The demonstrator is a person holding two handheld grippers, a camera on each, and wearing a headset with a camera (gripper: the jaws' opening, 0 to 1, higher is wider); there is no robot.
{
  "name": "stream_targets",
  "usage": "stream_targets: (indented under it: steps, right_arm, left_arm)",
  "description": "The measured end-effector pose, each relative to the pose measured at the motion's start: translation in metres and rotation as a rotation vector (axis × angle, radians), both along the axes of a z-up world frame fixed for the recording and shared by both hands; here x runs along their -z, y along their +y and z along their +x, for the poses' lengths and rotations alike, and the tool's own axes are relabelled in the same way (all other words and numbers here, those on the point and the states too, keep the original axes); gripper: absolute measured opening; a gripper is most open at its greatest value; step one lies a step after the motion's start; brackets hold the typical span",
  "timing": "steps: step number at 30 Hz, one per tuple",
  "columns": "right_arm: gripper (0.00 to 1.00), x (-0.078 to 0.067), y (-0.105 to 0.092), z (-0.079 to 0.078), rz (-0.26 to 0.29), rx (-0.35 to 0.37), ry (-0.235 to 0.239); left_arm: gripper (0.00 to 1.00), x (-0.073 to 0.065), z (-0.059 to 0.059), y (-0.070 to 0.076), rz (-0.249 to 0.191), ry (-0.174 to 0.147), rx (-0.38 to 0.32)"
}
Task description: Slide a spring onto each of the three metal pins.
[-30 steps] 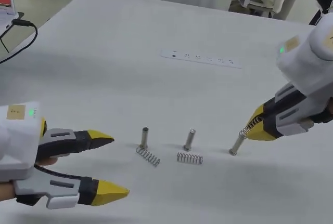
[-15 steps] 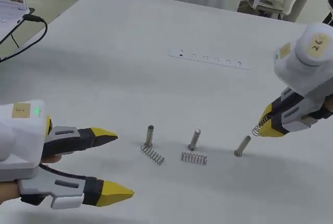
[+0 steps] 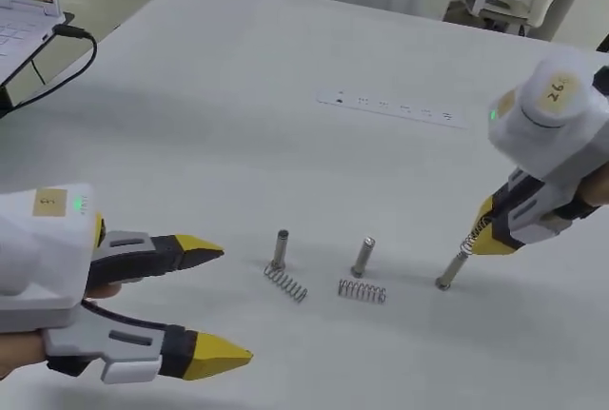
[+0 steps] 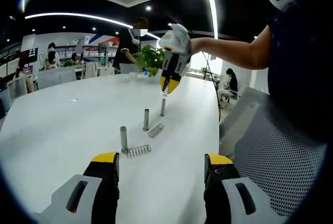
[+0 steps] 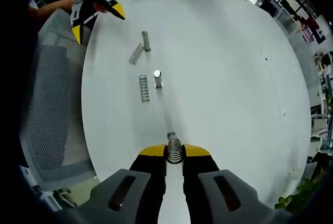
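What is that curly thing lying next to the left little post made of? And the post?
The small coiled silver spring looks like thin steel wire: grey, shiny, with open loops. The short upright grey pin looks like solid polished metal, probably steel; light glints along its smooth side.

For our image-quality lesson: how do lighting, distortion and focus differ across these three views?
Head view: soft even light, faint shadows by the pins. Left gripper view: fisheye curves the table, ceiling lights glare. Right gripper view: nearest pin smeared.
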State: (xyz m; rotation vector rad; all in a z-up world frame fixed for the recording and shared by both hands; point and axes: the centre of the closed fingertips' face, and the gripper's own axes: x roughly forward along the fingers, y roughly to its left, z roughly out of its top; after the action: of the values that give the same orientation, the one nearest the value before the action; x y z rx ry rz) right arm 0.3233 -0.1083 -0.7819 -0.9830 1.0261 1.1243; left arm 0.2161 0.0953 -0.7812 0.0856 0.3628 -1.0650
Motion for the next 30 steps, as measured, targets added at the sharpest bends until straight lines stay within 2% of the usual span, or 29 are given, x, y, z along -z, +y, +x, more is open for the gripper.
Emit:
stream_targets:
  steps: [15,30]
  right_arm:
    - [0.09,0.015,-0.001,0.001,-0.010,0.008,0.030]
    - [0.09,0.044,0.000,0.000,-0.015,0.027,0.066]
  left_arm:
    - [0.60,0.001,-0.001,0.003,0.006,0.004,-0.004]
    - [0.59,0.001,-0.001,0.004,0.007,0.004,-0.008]
